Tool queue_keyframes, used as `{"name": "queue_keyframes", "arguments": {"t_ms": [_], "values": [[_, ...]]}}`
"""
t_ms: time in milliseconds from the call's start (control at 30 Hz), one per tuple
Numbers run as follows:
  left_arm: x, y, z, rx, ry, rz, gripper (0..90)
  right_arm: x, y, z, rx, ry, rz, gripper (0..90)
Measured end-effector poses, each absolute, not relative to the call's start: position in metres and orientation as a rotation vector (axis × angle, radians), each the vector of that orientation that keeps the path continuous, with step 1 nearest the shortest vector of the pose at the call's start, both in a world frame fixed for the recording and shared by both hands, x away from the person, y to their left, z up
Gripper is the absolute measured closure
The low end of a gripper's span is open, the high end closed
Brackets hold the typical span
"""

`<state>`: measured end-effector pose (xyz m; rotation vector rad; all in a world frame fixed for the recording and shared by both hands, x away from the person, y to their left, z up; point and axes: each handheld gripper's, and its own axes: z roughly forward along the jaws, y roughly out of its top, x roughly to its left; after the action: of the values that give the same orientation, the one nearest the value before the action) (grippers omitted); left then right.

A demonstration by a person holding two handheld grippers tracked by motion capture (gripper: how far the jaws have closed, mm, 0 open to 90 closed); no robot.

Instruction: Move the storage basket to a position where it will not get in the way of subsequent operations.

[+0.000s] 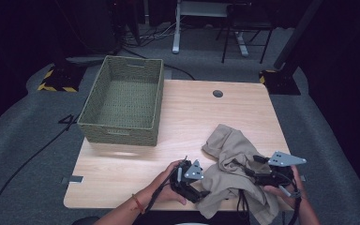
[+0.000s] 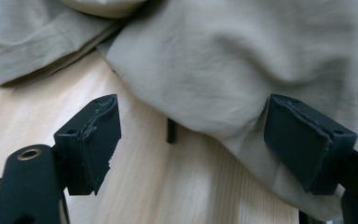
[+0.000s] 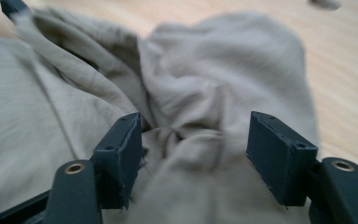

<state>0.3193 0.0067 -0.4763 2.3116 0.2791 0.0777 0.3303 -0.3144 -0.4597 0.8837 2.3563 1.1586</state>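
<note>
A crumpled beige garment (image 1: 232,152) lies on the front right of the wooden table (image 1: 187,117). My left gripper (image 1: 204,191) is at the garment's near left edge. In the left gripper view it (image 2: 192,105) stands open, with the cloth's hem (image 2: 223,70) lying between the jaws and brushing the right pad (image 2: 303,135). My right gripper (image 1: 253,168) rests over the garment's right side. In the right gripper view it (image 3: 196,119) is open, and a bunched fold of cloth (image 3: 191,135) rises between its jaws.
A woven green basket (image 1: 117,129) with nothing in it stands at the table's back left. A round cable hole (image 1: 218,93) sits near the far edge. The front table edge lies just under both hands. Cables and a desk frame (image 1: 176,44) are on the floor beyond.
</note>
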Motion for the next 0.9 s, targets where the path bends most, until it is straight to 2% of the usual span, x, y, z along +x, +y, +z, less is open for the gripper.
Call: {"name": "queue_keyframes", "arguments": {"t_ms": [100,167,267,333,367,567,700,900], "values": [[0.320,-0.005,-0.485,2.358,0.287,0.090,19.2,0.336,-0.313,-0.467,0.910,2.368,1.154,40.4],[0.321,-0.012,-0.493,2.405,0.300,0.129,24.8,0.339,-0.314,-0.471,0.928,2.380,1.143,42.6],[0.325,-0.017,-0.498,2.385,0.305,0.111,34.4,0.344,-0.314,-0.479,0.957,2.412,1.094,45.9],[0.327,-0.020,-0.496,2.384,0.311,0.127,46.3,0.346,-0.314,-0.483,0.961,2.433,1.096,50.3],[0.329,-0.020,-0.496,2.385,0.322,0.127,48.9,0.347,-0.313,-0.484,0.955,2.439,1.092,52.8],[0.338,-0.022,-0.495,2.391,0.312,0.191,84.1,0.347,-0.307,-0.483,0.887,2.459,1.039,76.3],[0.342,-0.017,-0.492,2.403,0.301,0.208,85.8,0.347,-0.308,-0.474,0.860,2.428,1.067,83.8],[0.343,0.004,-0.475,2.351,0.292,0.235,86.4,0.351,-0.312,-0.444,0.857,2.303,1.167,85.8]]}}
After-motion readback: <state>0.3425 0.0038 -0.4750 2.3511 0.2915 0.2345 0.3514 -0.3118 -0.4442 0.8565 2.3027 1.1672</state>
